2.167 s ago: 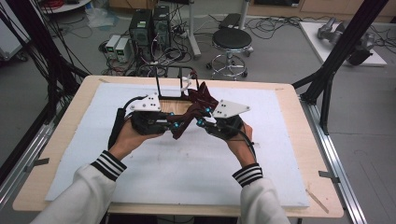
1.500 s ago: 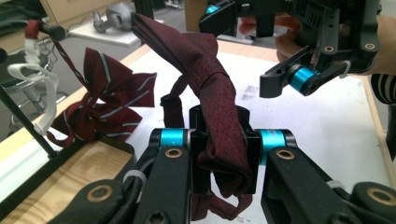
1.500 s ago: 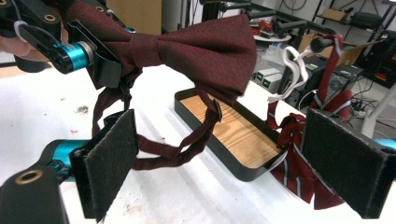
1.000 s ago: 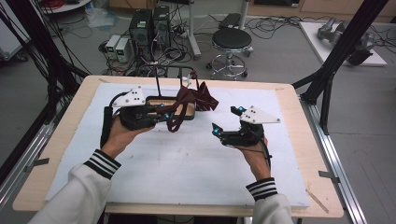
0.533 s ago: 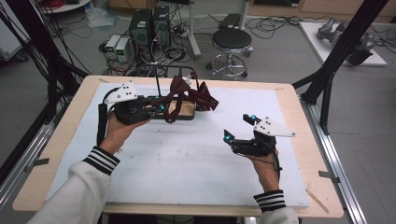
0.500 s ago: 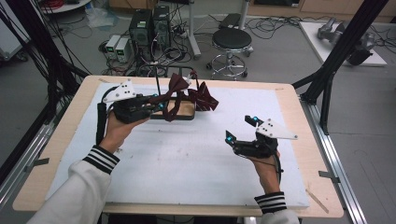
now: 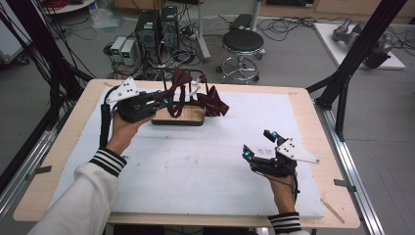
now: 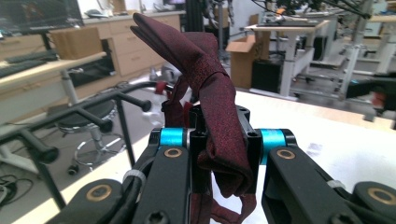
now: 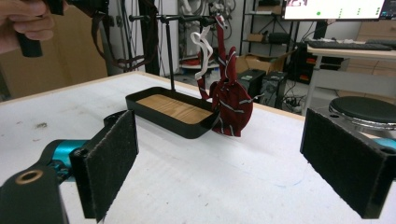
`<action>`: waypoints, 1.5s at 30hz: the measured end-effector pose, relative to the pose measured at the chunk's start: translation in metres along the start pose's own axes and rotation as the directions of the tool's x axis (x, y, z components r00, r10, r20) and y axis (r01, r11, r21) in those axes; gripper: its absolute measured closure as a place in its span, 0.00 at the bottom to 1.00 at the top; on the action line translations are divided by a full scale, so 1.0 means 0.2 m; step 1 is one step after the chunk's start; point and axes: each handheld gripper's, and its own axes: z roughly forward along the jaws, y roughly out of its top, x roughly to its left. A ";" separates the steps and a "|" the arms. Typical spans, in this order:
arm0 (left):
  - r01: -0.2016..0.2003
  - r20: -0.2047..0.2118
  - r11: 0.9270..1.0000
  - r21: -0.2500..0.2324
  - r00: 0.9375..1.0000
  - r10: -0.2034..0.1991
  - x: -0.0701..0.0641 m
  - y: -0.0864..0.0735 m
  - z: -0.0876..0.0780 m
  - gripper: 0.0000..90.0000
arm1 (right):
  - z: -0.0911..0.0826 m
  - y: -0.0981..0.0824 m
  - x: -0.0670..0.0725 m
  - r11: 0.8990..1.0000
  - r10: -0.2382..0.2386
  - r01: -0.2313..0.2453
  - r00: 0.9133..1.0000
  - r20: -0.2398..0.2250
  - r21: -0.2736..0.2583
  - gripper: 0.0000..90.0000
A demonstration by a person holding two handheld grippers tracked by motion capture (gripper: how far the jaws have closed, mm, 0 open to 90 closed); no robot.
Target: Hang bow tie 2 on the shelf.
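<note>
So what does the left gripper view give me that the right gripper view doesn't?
Left gripper view alone: the left gripper shut on the dark red bow tie, its fabric bunched between the jaws. Right gripper view alone: the right gripper open and holding nothing above the white mat, the black tray with its wooden floor, and a striped red bow tie hanging at the tray's end. Both show the black stand's bars.

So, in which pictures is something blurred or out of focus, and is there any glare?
Left gripper view: the dark red tie is sharp, the room behind soft. Right gripper view: the near pads look slightly soft, the tray clear, and a monitor glares at the top right. High view: even light, no strong glare.
</note>
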 end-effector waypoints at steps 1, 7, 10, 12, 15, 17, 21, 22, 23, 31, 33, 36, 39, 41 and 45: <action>0.004 -0.008 1.000 -0.012 1.000 -0.004 0.01 0.00 0.00 0.88 | 0.00 -0.01 0.00 1.000 -0.005 0.005 1.000 0.007 -0.006 0.12; 0.004 -0.034 1.000 -0.029 0.999 -0.005 0.06 0.00 0.02 0.88 | -0.04 -0.07 0.02 0.999 -0.015 0.015 1.000 0.026 -0.032 0.12; 0.005 -0.035 0.999 -0.033 0.999 -0.006 0.07 -0.01 0.03 0.88 | -0.05 -0.08 0.02 1.000 -0.013 0.013 0.999 0.032 -0.012 0.12; 0.008 -0.043 0.999 -0.036 0.999 -0.009 0.08 -0.01 0.05 0.88 | -0.06 -0.07 0.02 0.999 -0.019 0.020 0.999 0.036 -0.029 0.12; 0.005 -0.064 0.999 -0.042 0.998 -0.007 0.10 -0.02 0.06 0.88 | -0.07 -0.07 0.03 0.999 -0.015 0.017 0.999 0.036 -0.044 0.12; 0.007 -0.071 0.999 -0.048 0.997 -0.011 0.11 -0.02 0.07 0.88 | -0.07 -0.07 0.02 0.999 -0.020 0.022 0.999 0.045 -0.047 0.12; 0.012 -0.091 0.999 -0.035 0.996 -0.015 0.13 -0.04 0.08 0.88 | -0.08 -0.07 0.02 0.998 -0.030 0.033 0.998 0.058 -0.054 0.12; 0.012 -0.091 0.999 -0.035 0.996 -0.015 0.13 -0.04 0.08 0.88 | -0.08 -0.07 0.02 0.998 -0.031 0.034 0.998 0.058 -0.054 0.12; 0.023 -0.092 0.999 -0.043 0.995 -0.027 0.14 -0.05 0.09 0.88 | -0.08 -0.07 0.02 0.998 -0.026 0.029 0.998 0.059 -0.051 0.12; 0.034 -0.137 0.999 -0.033 0.990 -0.038 0.18 -0.09 0.13 0.88 | -0.09 -0.07 0.00 0.998 -0.031 0.034 0.997 0.068 -0.046 0.12; 0.032 -0.153 0.999 -0.031 0.988 -0.036 0.18 -0.10 0.14 0.88 | -0.09 -0.07 0.01 0.999 -0.029 0.032 0.997 0.068 -0.043 0.12; 0.036 -0.175 0.999 -0.022 0.984 -0.039 0.19 -0.11 0.15 0.88 | -0.10 -0.07 0.01 0.998 -0.034 0.038 0.997 0.070 -0.047 0.12; 0.047 -0.195 0.999 -0.012 0.980 -0.048 0.20 -0.13 0.15 0.88 | -0.11 -0.07 0.01 0.998 -0.033 0.037 0.997 0.072 -0.045 0.12; 0.053 -0.204 0.999 -0.009 0.978 -0.053 0.21 -0.13 0.16 0.88 | -0.12 -0.07 0.01 0.997 -0.039 0.044 0.997 0.073 -0.068 0.12; 0.053 -0.219 0.999 0.012 0.974 -0.049 0.21 -0.15 0.17 0.88 | -0.14 -0.09 0.01 0.998 -0.033 0.038 0.996 0.081 -0.056 0.12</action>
